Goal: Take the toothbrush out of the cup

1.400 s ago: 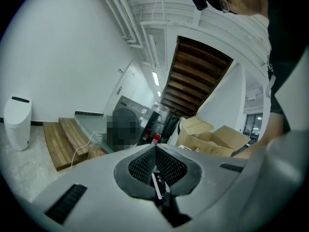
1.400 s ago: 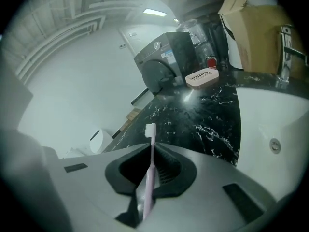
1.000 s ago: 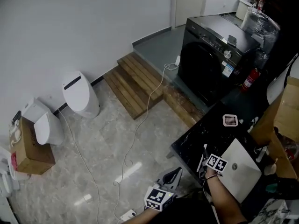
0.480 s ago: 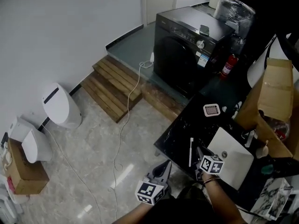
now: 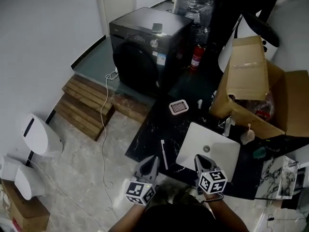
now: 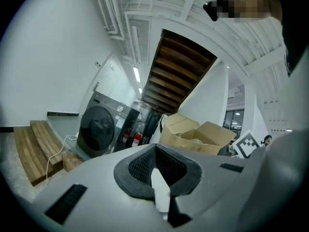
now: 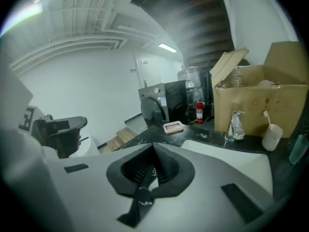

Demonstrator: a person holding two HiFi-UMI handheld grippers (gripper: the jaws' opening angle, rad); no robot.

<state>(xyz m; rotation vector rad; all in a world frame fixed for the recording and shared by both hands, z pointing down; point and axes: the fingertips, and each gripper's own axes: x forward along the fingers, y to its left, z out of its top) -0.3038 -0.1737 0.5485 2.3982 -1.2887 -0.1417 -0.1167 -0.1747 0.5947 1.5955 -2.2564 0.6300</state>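
A small white cup stands on the black counter just right of the faucet, in front of the cardboard box. A toothbrush leans out of this cup in the right gripper view. My left gripper and right gripper hover side by side at the counter's near edge, well short of the cup. Both are shut with nothing between the jaws; the left gripper and the right gripper show their pads meeting.
A white sink is set in the black counter, with a faucet behind it. An open cardboard box, a slotted soap dish, a thin white stick and a teal object lie around. A black washing machine stands beyond.
The head view has swung right, bringing the counter, sink and box to the middle. Both grippers now sit level at the counter's near edge; the left one has come up beside the right.
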